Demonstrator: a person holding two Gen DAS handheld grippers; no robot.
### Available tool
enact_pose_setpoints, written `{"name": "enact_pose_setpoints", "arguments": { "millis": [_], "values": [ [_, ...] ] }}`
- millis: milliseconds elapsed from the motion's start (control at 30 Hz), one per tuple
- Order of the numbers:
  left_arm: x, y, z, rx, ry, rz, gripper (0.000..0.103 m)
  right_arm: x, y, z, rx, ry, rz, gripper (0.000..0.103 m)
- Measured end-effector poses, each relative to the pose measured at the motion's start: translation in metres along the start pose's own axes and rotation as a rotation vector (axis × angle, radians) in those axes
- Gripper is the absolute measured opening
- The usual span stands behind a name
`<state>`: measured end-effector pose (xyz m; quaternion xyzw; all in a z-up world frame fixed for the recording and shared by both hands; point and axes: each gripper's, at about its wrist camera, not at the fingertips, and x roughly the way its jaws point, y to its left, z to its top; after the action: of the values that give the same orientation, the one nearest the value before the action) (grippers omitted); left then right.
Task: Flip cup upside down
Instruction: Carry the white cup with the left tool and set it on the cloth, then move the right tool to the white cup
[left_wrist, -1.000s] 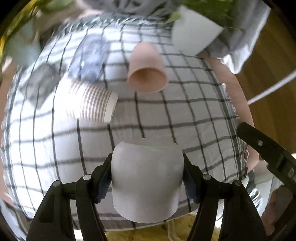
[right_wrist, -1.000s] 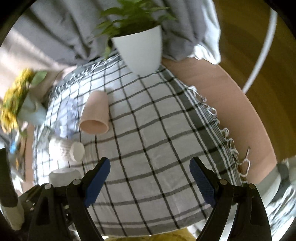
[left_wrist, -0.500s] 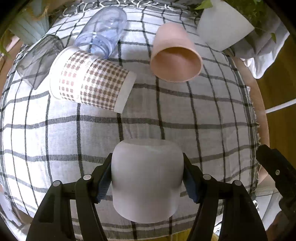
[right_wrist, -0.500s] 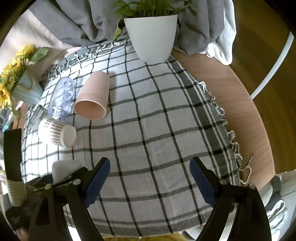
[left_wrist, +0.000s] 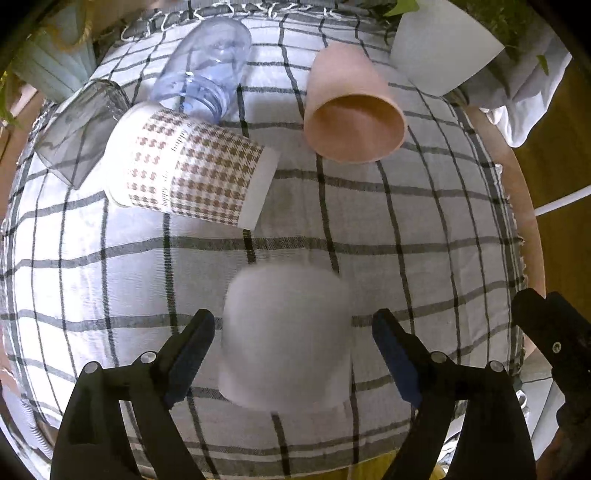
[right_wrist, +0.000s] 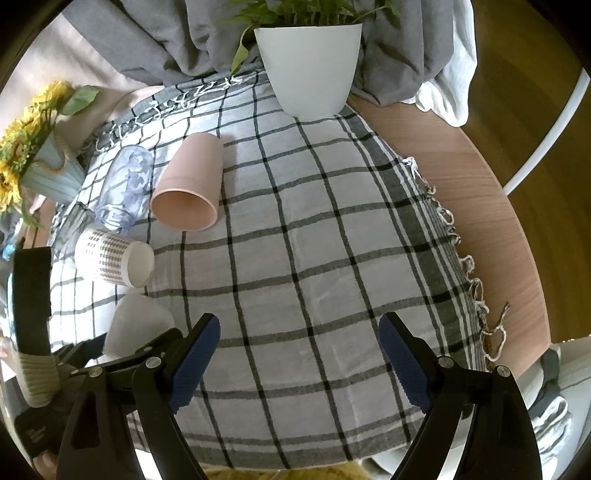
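The left claw (left_wrist: 291, 354) has let go. Half a second ago its blue pads were clamped on the white cup (left_wrist: 286, 336); now they stand apart, a visible gap on each side of the cup wall. The cup sits between the pads, closed bottom up, its wide mouth down toward the checked tablecloth (left_wrist: 424, 258) — blurred in the left wrist view, so it may be settling or the camera may be moving, and I cannot tell for certain that the rim rests flat on the cloth. From the right wrist view the same cup (right_wrist: 138, 325) shows as a pale dome near the front left edge of the table, just short of the houndstooth paper cup (right_wrist: 114, 260).

The release reads as the end of the flip: the cup looks inverted and set down, so the task is likely almost done, with only the left claw's withdrawal to come. That retreat wants to be straight back, since a pad brushing the light cup could tip it.

The right claw (right_wrist: 299, 354) hangs wide open over bare cloth, holding nothing (it seems to have no part in this step). The pink cup (left_wrist: 352, 110), the clear bottle (left_wrist: 207, 70) and the paper cup lie on their sides farther back, well apart from the white cup.
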<state>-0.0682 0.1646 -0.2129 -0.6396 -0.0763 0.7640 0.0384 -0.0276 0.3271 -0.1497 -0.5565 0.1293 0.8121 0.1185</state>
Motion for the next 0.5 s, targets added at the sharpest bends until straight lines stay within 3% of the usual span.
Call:
{"name": "enact_pose_setpoints", "arguments": {
  "millis": [200, 300, 500],
  "values": [
    [-0.031, 0.011, -0.002, 0.0, -0.068, 0.027, 0.09, -0.018, 0.012, 0.002, 0.002, -0.04, 0.045, 0.088],
    [-0.049, 0.023, -0.005, -0.022, -0.131, 0.09, 0.092, -0.021, 0.026, 0.005, -0.017, -0.042, 0.076, 0.088],
    [-0.073, 0.062, -0.013, -0.081, -0.203, 0.174, 0.094, -0.009, 0.06, 0.013, -0.057, 0.026, 0.168, 0.088]
  ]
}}
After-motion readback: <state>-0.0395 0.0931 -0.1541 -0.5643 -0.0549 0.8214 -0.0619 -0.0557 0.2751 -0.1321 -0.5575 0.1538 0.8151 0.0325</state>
